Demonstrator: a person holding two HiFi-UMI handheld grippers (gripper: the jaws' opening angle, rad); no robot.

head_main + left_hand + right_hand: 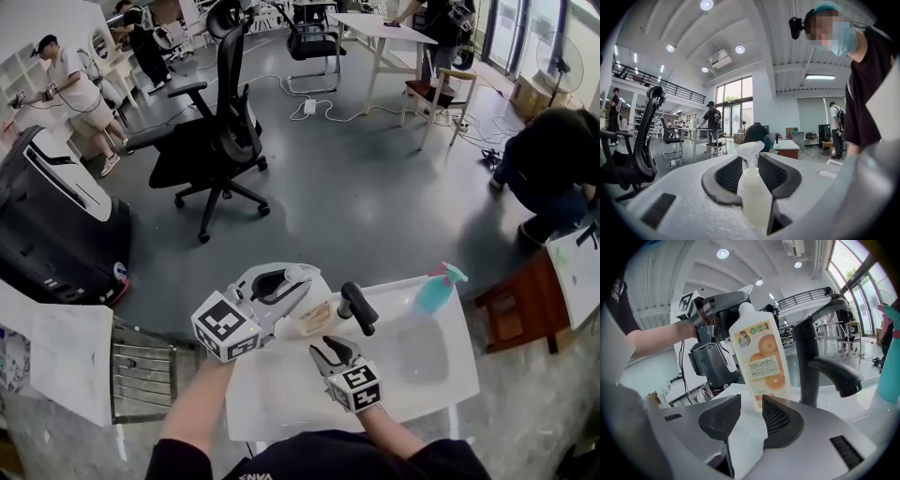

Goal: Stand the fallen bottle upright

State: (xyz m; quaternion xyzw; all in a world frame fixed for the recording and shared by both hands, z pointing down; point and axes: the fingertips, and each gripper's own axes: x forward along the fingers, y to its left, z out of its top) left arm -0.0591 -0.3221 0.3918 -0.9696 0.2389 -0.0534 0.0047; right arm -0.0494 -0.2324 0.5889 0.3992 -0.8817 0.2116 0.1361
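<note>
The white bottle (314, 314) with an orange-fruit label (761, 362) stands upright on the white sink top (412, 361), just left of the black faucet (358, 307). My left gripper (298, 281) reaches in from the left and is shut on the bottle's upper part; in the left gripper view the pale bottle (752, 187) with its cap fills the gap between the dark pads. My right gripper (333, 352) sits a little nearer to me than the bottle, open, with nothing between its fingers. In the right gripper view the right gripper (751, 413) faces the bottle's base and the left gripper (722, 305) shows at the bottle's neck.
A turquoise spray bottle (439, 286) with a pink trigger stands at the sink top's far right corner. The faucet (820, 362) rises right beside the bottle. A wire rack (141, 370) is at the left, a wooden stool (520, 305) at the right, an office chair (220, 141) beyond.
</note>
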